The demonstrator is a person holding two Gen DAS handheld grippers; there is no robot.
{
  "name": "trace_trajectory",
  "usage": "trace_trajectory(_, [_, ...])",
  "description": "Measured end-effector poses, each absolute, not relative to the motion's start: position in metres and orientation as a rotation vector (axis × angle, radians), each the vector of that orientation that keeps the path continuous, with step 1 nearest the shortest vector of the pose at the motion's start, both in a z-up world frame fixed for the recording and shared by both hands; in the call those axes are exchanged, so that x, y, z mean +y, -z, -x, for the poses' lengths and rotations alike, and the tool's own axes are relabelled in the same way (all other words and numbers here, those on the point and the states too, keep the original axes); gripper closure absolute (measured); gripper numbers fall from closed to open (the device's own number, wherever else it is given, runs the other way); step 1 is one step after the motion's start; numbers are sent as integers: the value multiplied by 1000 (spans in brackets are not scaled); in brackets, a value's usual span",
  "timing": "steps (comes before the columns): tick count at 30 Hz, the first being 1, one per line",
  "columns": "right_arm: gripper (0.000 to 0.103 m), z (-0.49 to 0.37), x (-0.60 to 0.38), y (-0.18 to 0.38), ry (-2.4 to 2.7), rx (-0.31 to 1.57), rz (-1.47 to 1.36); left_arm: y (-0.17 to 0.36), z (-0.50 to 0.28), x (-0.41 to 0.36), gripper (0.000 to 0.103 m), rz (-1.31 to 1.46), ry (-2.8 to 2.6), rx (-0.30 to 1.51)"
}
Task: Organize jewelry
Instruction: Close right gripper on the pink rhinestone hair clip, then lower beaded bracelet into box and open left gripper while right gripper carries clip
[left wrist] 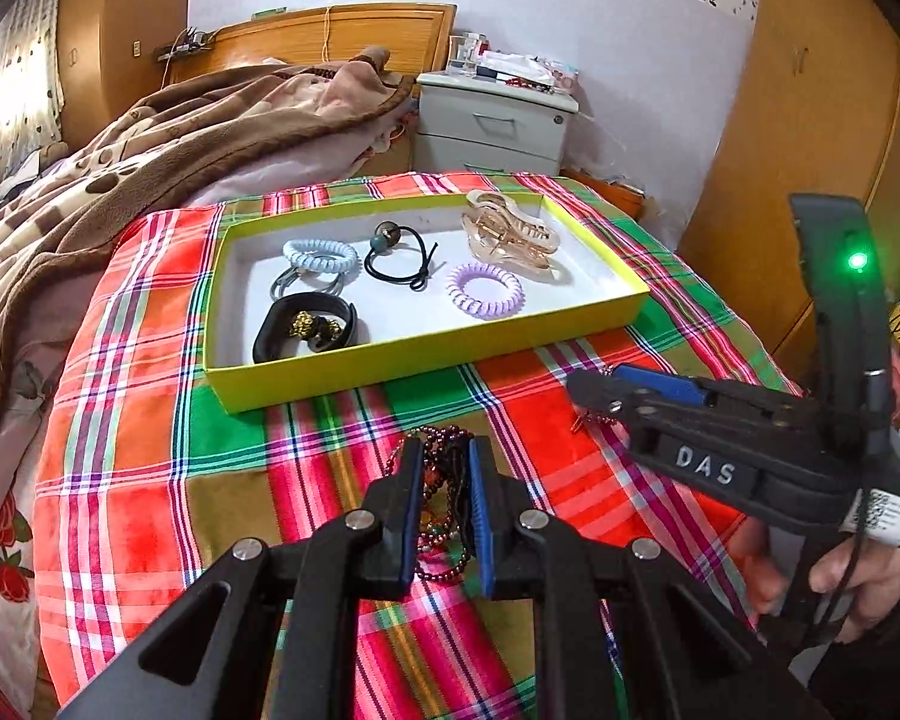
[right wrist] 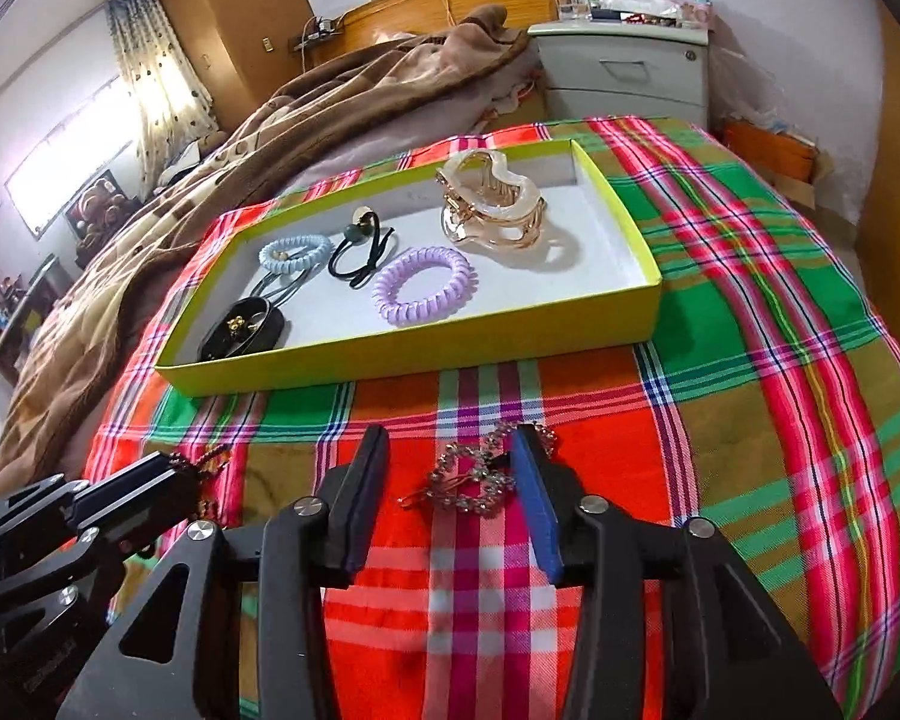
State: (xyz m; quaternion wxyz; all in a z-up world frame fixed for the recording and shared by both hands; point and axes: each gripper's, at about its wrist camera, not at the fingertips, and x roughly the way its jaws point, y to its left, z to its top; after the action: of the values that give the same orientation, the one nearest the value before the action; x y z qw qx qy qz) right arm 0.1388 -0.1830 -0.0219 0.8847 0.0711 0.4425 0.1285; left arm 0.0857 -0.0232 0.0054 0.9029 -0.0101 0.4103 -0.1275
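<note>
Left gripper (left wrist: 444, 462) fingers (left wrist: 411, 480) astride beaded bracelets (left wrist: 444, 498) — right gripper (right wrist: 450, 450) alongside.

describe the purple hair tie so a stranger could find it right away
Find the yellow-green tray on the plaid cloth. Inside, near its front wall, lies the lilac spiral hair tie, between the black knotted hair tie and the clear claw clip. The other spiral tie is pale blue.

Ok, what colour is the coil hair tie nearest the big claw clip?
Lilac coil hair tie, clearest in the right wrist view.
</note>
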Motion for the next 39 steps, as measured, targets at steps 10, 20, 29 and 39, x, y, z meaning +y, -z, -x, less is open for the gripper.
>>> trace_trajectory(10, [60,-127,-175,22,-175,895,-49,-4,-88,-13,87,47,259,850])
trace_trajectory(20, [76,-117,-186,20,-164,883,-66,-2,-87,-14,87,59,280,854])
trace_trajectory(29, [82,-107,-191,17,-208,863,-78,-1,-86,-15,87,62,294,854])
trace_trajectory(39, [82,-100,-198,6,-244,815,-120,-5,-87,-15,87,63,293,848])
